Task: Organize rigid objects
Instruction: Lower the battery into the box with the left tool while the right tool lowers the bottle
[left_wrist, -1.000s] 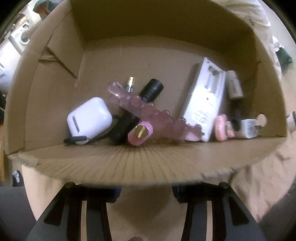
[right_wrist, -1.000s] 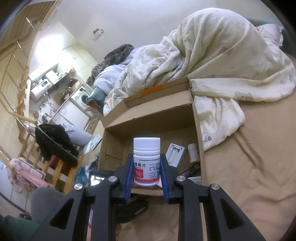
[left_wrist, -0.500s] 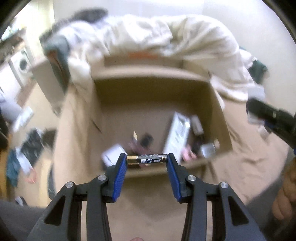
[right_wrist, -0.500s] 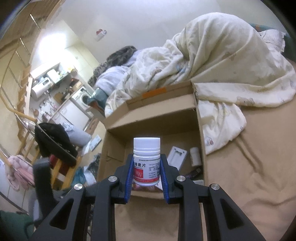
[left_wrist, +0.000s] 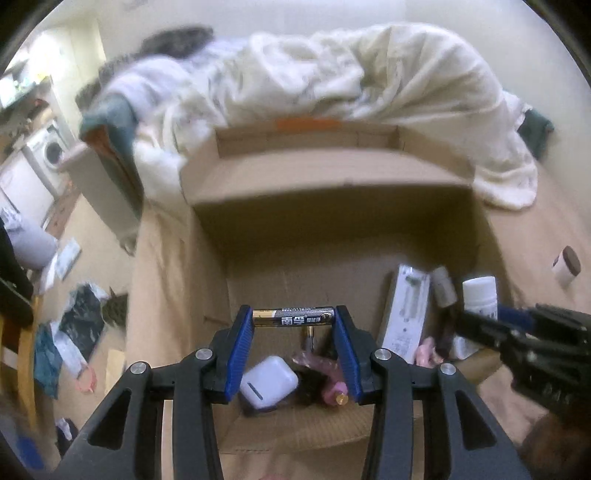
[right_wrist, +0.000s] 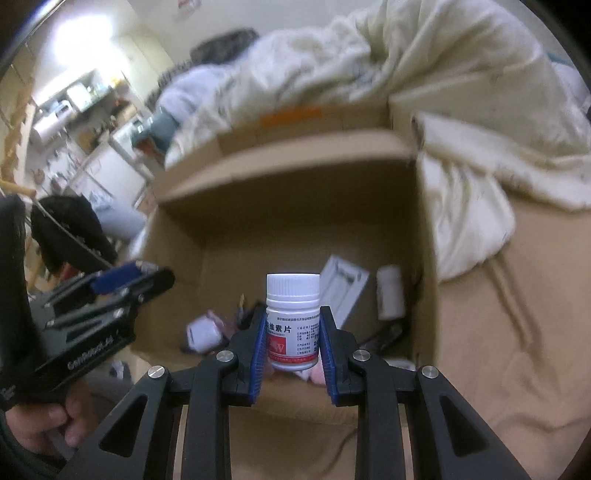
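Observation:
My left gripper (left_wrist: 294, 318) is shut on a black and gold battery (left_wrist: 293, 316), held crosswise end to end above the open cardboard box (left_wrist: 332, 184). My right gripper (right_wrist: 292, 325) is shut on a white pill bottle (right_wrist: 293, 321) with a red and white label, upright, over the box's near edge. The same bottle (left_wrist: 480, 297) and right gripper (left_wrist: 491, 325) show at the right of the left wrist view. In the right wrist view, the left gripper's blue fingers (right_wrist: 114, 277) show at the left, with a hand (right_wrist: 48, 421) holding it.
Inside the box lie a white earbud case (left_wrist: 267, 380), a pink beaded item (left_wrist: 321, 365), a flat white package (left_wrist: 406, 314) and a small white tube (right_wrist: 389, 297). A cream duvet (left_wrist: 332, 81) is heaped behind the box. A small jar (left_wrist: 567, 264) sits on the tan sheet, right.
The left gripper has risen out of the box with the battery between its pads. The right gripper has moved toward the box with the pill bottle, and now appears in the left wrist view.

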